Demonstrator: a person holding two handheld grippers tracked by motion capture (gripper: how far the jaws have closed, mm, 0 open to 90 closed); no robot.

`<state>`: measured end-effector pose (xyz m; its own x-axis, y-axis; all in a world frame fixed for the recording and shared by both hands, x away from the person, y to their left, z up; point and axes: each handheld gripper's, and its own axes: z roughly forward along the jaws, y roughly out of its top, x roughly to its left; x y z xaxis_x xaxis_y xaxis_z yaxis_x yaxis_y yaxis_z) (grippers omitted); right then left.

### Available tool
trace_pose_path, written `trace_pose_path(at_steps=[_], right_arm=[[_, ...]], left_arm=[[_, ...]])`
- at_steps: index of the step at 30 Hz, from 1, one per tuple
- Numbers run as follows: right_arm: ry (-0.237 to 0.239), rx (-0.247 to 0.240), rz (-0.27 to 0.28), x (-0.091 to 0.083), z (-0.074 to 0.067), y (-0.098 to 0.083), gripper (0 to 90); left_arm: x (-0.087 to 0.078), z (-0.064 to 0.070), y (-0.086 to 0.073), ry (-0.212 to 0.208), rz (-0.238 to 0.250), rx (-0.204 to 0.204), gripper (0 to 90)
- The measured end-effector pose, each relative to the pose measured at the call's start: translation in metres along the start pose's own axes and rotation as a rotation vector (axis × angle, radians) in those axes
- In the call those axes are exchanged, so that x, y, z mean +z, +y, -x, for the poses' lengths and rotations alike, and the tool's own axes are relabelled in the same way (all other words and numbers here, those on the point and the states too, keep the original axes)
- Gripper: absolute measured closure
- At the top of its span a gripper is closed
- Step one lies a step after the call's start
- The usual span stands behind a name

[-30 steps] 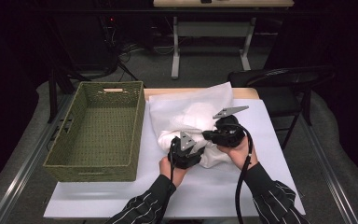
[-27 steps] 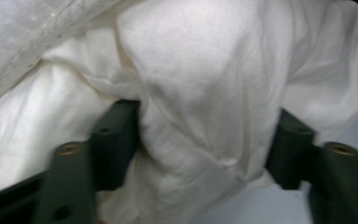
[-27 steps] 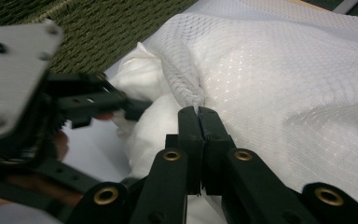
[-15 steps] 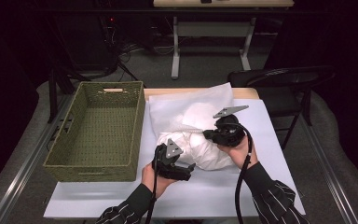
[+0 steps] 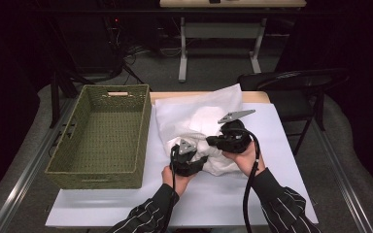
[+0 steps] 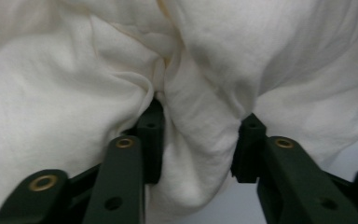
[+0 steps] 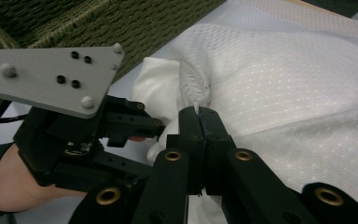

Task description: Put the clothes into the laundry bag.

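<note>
Nearest the person, two striped sleeves come in over the white-covered counter (image 5: 126, 213), each hand holding a set of tongs. The left tongs (image 6: 198, 140) stand apart, with a thick fold of the white cloth (image 5: 199, 124) bulging between the two black jaws and touching both; in the high view they sit at the near edge of the cloth heap, grey plate on top. The right tongs (image 7: 199, 122) are pressed together, and a narrow ridge of dotted, mesh-like white fabric rises from between their tips, so they are clamped on the cloth. From the right gripper view the left hand (image 7: 14, 186) and its tool lie just beside, to the left. The cloth is bunched at the middle of the counter, its far part spreading toward the back edge. To its left, just beside it, stands an olive woven basket (image 5: 141, 145). Beyond the counter, a dark chair (image 5: 291, 80) stands at the right, with a desk frame farther back.
</note>
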<state>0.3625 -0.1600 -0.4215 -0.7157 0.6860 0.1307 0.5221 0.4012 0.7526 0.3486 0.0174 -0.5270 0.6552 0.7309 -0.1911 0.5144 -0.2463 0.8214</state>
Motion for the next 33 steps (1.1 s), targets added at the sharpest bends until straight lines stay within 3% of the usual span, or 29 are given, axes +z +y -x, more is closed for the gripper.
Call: trace_pose_path(at_steps=[6, 8, 10, 13, 14, 16, 21, 33], right_arm=[[0.033, 0.019, 0.046, -0.009, 0.004, 0.007, 89.9], [0.066, 0.006, 0.061, -0.015, 0.002, 0.009, 90.0], [0.067, -0.007, 0.078, -0.021, -0.002, 0.011, 89.9], [0.042, 0.008, 0.063, -0.018, 0.002, 0.008, 89.9], [0.024, 0.010, 0.043, -0.014, 0.006, 0.004, 89.9], [0.015, 0.040, 0.009, -0.006, 0.013, -0.002, 89.8], [-0.011, 0.038, -0.004, -0.004, 0.017, -0.006, 89.5], [-0.035, 0.024, -0.007, -0.004, 0.015, -0.005, 89.3]], left_arm=[[-0.008, 0.007, 0.022, 0.051, 0.090, -0.020, 69.2], [-0.012, 0.009, 0.027, 0.087, 0.150, -0.033, 70.1], [-0.011, 0.012, 0.031, 0.099, 0.175, -0.034, 70.3], [-0.002, 0.012, 0.031, 0.116, 0.159, -0.023, 69.5], [0.011, 0.008, 0.028, 0.140, 0.118, 0.001, 68.5], [0.018, 0.004, 0.024, 0.129, 0.087, 0.018, 63.3], [0.007, 0.004, 0.016, 0.108, 0.065, 0.083, 45.7], [-0.032, 0.006, 0.007, 0.037, -0.008, 0.139, 13.3]])
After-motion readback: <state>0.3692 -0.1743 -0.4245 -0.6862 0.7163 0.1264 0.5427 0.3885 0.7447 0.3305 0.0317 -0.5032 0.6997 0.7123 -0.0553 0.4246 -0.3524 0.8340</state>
